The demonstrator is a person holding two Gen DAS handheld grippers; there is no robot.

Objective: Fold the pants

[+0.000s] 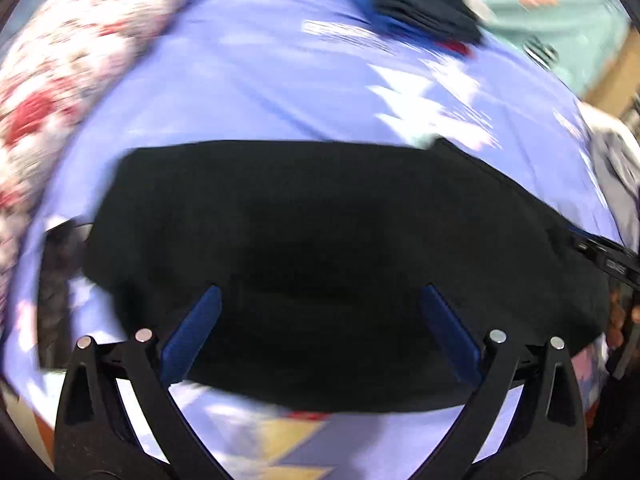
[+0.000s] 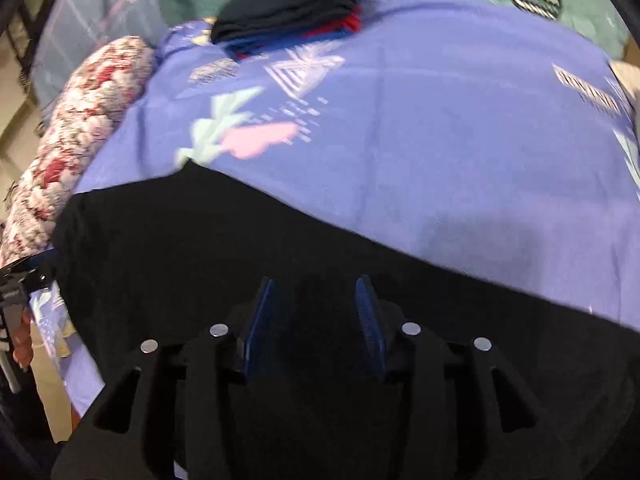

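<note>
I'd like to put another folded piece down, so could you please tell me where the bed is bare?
The widest bare stretch of purple sheet lies between the black pants and the stack of folded clothes, running out toward the right. It is crowded along the left, where the floral bolster borders the sheet, and at the far edge around the stack.

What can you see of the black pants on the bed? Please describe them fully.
The black pants are plain, soft-looking dark fabric, lying flat in one broad, apparently folded piece on the purple patterned bedsheet. No seams or pockets can be made out. Both views show open blue fingers above the pants, gripping nothing. Whether they touch the fabric is unclear.
</note>
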